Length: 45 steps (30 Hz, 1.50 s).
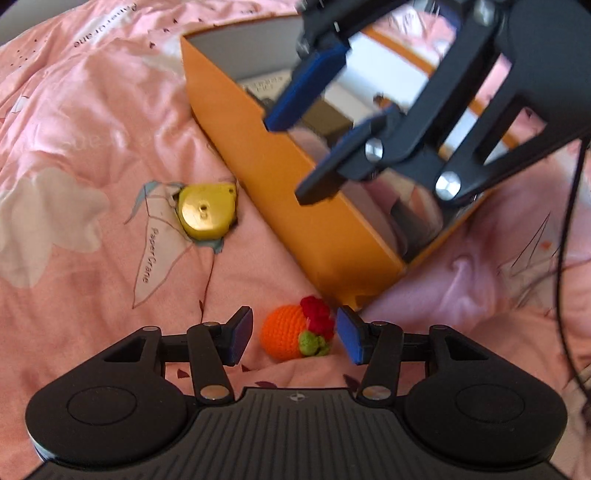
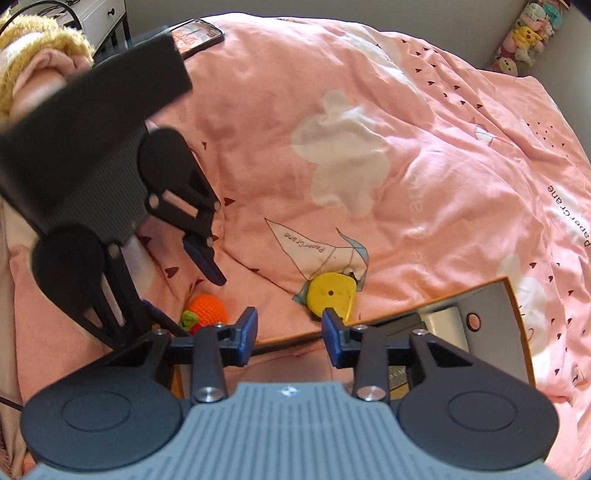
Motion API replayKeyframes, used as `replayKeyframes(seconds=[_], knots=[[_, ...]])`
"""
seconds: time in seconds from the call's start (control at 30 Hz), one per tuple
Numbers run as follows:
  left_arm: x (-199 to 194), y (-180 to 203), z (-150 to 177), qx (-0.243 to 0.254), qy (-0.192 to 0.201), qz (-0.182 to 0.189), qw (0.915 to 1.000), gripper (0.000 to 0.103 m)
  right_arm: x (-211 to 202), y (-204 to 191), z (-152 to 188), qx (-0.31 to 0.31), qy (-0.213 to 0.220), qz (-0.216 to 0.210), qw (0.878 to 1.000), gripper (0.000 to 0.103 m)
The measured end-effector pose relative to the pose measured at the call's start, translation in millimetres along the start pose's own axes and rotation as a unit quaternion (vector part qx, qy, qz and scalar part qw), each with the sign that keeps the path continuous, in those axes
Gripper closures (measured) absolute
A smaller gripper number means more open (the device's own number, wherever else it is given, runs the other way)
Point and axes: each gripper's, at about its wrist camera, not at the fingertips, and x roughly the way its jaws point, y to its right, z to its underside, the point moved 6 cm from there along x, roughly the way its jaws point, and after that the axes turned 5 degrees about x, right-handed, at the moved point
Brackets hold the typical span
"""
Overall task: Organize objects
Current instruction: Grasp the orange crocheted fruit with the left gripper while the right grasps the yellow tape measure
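Note:
An orange crocheted ball with red and green trim (image 1: 291, 332) lies on the pink bedcover between the fingers of my open left gripper (image 1: 295, 338); it also shows in the right wrist view (image 2: 205, 310). A yellow tape measure (image 1: 207, 210) lies left of the orange cardboard box (image 1: 280, 184); it also shows in the right wrist view (image 2: 330, 295). My right gripper (image 2: 290, 332) is open and empty above the box's near wall (image 2: 517, 325); it also shows in the left wrist view (image 1: 306, 144). The left gripper shows in the right wrist view (image 2: 184, 280).
The pink bedcover (image 2: 369, 129) is rumpled with folds. A phone (image 2: 197, 35) lies at the bed's far edge. A white drawer unit (image 2: 99, 14) and plush toys (image 2: 528, 33) stand beyond the bed. A black cable (image 1: 565, 258) hangs at right.

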Motion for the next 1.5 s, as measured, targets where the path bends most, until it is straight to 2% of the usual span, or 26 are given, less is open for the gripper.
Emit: replayKeyframes(seconds=[0.13,0.23,0.33,0.5,0.6,0.77,0.87,0.9,0.97,1.2,1.5], knots=[[17.6,4.5,5.4,0.007,-0.027,0.0,0.9996,0.043,1.7,-5.1,-1.1,-0.003,-0.002,-0.008,1.0,0.064],[25.4,7.1,5.9,0.014,-0.033,-0.008,0.9993,0.043,4.7,-8.4,-1.2,-0.012,-0.008,-0.008,1.0,0.064],[29.0,6.5,5.0,0.01,-0.031,-0.01,0.9994,0.048,7.7,-9.2,-2.0,-0.016,-0.011,-0.003,1.0,0.063],[22.0,-0.4,5.7,-0.007,-0.013,-0.01,0.9998,0.05,14.2,-6.0,-4.4,-0.015,-0.018,0.007,1.0,0.062],[12.0,-6.3,4.7,-0.019,0.004,-0.023,0.9995,0.051,19.0,-1.6,-8.0,-0.014,-0.026,0.017,0.999,0.059],[-9.7,-28.4,3.5,-0.068,0.037,-0.044,0.996,0.051,31.3,4.9,-17.0,-0.019,-0.04,0.027,0.999,0.053],[-18.2,-47.3,4.8,-0.103,0.042,-0.084,0.9903,0.051,46.1,9.8,-23.8,-0.022,-0.057,0.038,0.997,0.051],[-20.2,-52.7,5.0,-0.111,0.045,-0.093,0.9885,0.051,51.6,10.4,-26.8,-0.027,-0.062,0.042,0.997,0.047],[-23.4,-64.9,5.6,-0.133,0.052,-0.102,0.9845,0.051,64.2,11.9,-31.4,-0.032,-0.083,0.047,0.995,0.046],[-29.9,-92.2,12.1,-0.192,0.067,-0.096,0.9744,0.051,106.5,25.2,-41.3,-0.011,-0.159,0.035,0.987,0.046],[-36.8,-105.4,16.1,-0.215,0.077,-0.084,0.9699,0.051,142.3,33.3,-38.8,0.004,-0.216,0.03,0.976,0.046]])
